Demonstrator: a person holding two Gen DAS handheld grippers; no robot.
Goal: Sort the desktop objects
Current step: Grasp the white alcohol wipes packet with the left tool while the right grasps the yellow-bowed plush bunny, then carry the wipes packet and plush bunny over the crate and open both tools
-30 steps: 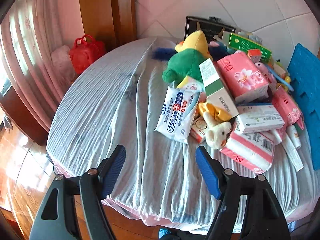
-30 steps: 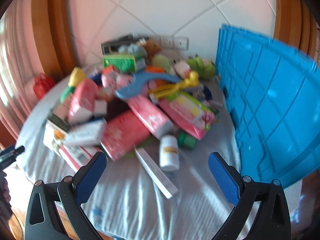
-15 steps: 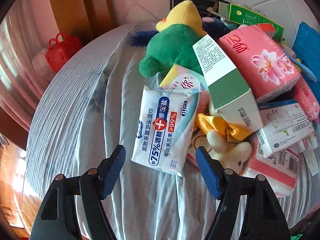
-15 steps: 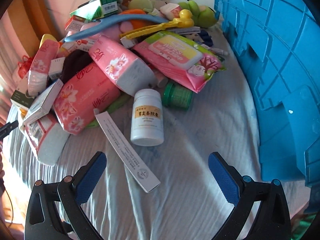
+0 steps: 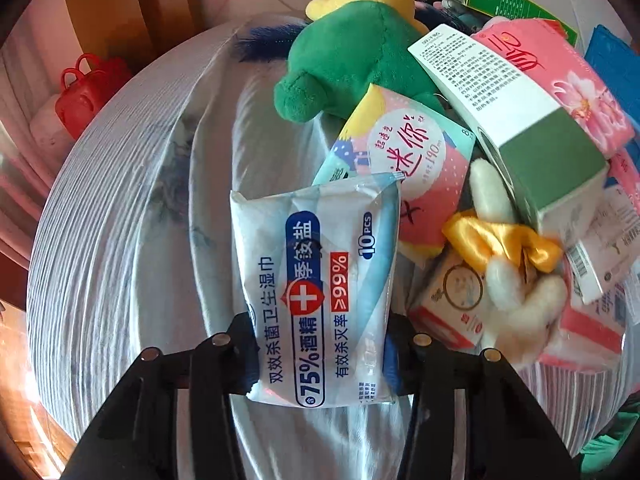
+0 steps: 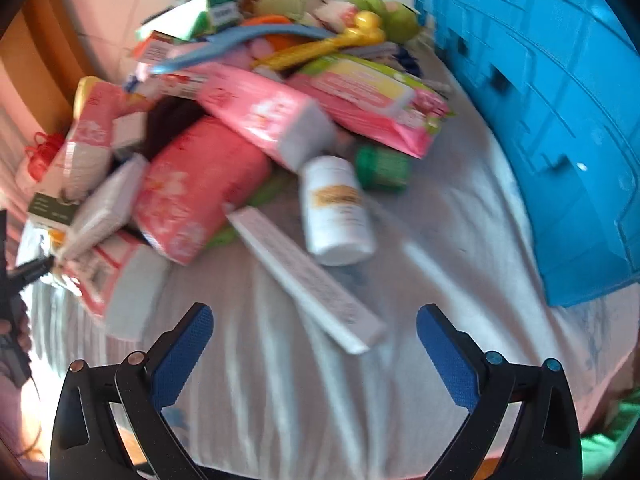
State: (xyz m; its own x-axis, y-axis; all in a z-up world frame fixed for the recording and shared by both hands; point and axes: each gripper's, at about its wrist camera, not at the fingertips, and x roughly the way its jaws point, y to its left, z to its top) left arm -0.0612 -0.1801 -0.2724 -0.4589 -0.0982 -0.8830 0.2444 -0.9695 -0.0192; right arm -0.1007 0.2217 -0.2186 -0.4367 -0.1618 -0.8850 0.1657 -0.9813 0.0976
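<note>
The left gripper has just been closing, and its jaws now pinch the near end of the wipes pack, which lies flat on the cloth at the left edge of the pile, far end tucked against the pink pouch. Grip sits low on a soft, slippery pack, so I'd say squeeze firmly and lift straight up and back, away from the pile, or the pouch and the plush rabbit just right of the pack may drag along. The green plush sits beyond the pack, clear of the lift.

Over on the other side, the right gripper hangs wide open over bare cloth with nothing between its jaws; the white bottle and long white box lie just ahead of it.

Containers: the blue crate stands right of the bottle, but only its outer wall shows, so its contents can't be told. Nothing appears sorted yet; the pile looks whole.
</note>
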